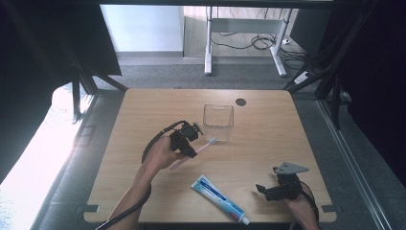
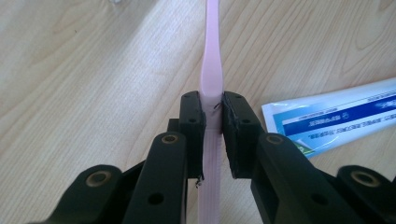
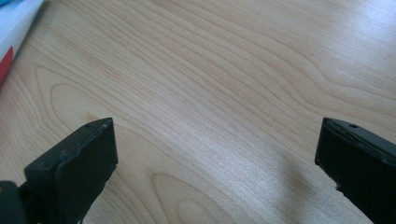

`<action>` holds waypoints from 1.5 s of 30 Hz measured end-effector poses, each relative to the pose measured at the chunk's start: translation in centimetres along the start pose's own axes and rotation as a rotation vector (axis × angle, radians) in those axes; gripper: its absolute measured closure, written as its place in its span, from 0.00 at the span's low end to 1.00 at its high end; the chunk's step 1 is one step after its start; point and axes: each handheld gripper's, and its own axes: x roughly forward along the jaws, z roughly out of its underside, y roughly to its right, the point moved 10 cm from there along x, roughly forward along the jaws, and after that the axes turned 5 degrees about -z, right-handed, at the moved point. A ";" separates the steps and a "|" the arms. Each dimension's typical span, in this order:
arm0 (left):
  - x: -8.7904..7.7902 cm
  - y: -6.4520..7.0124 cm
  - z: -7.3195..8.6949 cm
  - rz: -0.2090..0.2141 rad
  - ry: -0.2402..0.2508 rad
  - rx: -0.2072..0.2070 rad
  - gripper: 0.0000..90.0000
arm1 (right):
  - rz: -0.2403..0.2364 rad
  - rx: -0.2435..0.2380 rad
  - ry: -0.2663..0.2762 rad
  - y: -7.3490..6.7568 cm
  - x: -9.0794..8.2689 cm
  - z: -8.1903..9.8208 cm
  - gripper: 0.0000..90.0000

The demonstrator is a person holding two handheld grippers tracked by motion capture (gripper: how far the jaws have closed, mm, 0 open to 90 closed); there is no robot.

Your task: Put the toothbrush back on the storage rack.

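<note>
My left gripper [image 1: 193, 150] is shut on a pink toothbrush [image 1: 208, 143], near the middle of the wooden table [image 1: 268, 139]. In the left gripper view the two black pads clamp the handle of the toothbrush [image 2: 211, 65], which runs straight ahead above the tabletop. Its head points toward a clear plastic container [image 1: 218, 116] standing just beyond. A blue and white toothpaste tube [image 1: 219, 199] lies flat near the front edge, also seen as the tube [image 2: 336, 119] to the right of the jaws. My right gripper [image 1: 261, 188] rests at the front right, jaws wide open over bare wood [image 3: 217, 128], with a corner of the tube [image 3: 14, 23] at the upper left.
A dark round grommet [image 1: 241, 102] sits in the table near its far edge. Beyond the table, a white desk frame [image 1: 208, 48] and loose cables [image 1: 261, 42] stand on the grey floor. Dark frame bars flank both sides of the table.
</note>
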 end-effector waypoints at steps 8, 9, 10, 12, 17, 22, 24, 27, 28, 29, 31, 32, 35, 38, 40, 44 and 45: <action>-1.1 0.0 -0.9 0.000 0.045 -0.010 0.87 | -0.001 0.001 -0.004 0.0 0.1 0.1 0.00; -1.2 0.0 -1.1 -0.003 0.050 -0.011 0.87 | -0.001 0.001 -0.004 0.0 0.1 0.1 0.00; -1.4 0.0 -1.2 -0.004 0.055 -0.010 0.87 | 0.000 0.001 -0.005 0.0 0.1 0.1 0.00; -1.5 0.0 -1.4 -0.006 0.064 -0.012 0.87 | 0.000 -0.002 -0.007 0.0 0.1 0.1 0.00; -2.2 -0.1 -2.3 -0.011 0.096 -0.021 0.87 | 0.007 -0.004 -0.018 0.1 0.2 0.2 0.00; -2.5 -0.3 -2.9 -0.013 0.120 -0.027 0.87 | 0.010 -0.003 -0.012 0.1 0.1 0.2 0.00; -2.6 -0.3 -3.2 -0.014 0.128 -0.030 0.87 | 0.014 -0.003 -0.009 0.2 0.0 0.1 0.00; -2.7 -0.5 -3.6 -0.021 0.141 -0.033 0.87 | 0.014 -0.002 -0.009 0.2 0.0 0.1 0.00; -2.7 -0.5 -3.7 -0.021 0.145 -0.033 0.87 | 0.013 -0.003 -0.009 0.1 0.0 0.1 0.00; -2.8 -0.5 -3.9 -0.024 0.153 -0.035 0.87 | 0.013 -0.005 -0.010 0.1 0.0 0.1 0.00; -2.8 -0.6 -4.2 -0.025 0.163 -0.038 0.87 | 0.009 -0.007 -0.010 0.1 0.1 0.1 0.00; -2.9 -0.7 -4.4 -0.027 0.166 -0.040 0.87 | 0.009 -0.007 -0.012 0.1 0.1 0.1 0.00; -3.1 -0.8 -4.9 -0.031 0.186 -0.045 0.87 | 0.009 -0.007 -0.012 0.1 0.1 0.1 0.00; -3.2 -1.0 -5.4 -0.029 0.205 -0.053 0.87 | 0.008 -0.007 -0.012 0.0 0.1 0.2 0.00; -3.3 -1.1 -5.7 -0.027 0.219 -0.061 0.87 | 0.007 -0.007 -0.014 0.0 0.1 0.2 0.00; -3.4 -1.3 -6.4 -0.025 0.249 -0.080 0.87 | 0.006 -0.009 -0.015 0.0 0.1 0.2 0.00; -3.4 -1.4 -6.5 -0.027 0.248 -0.077 0.87 | 0.006 -0.008 -0.015 0.0 0.1 0.2 0.00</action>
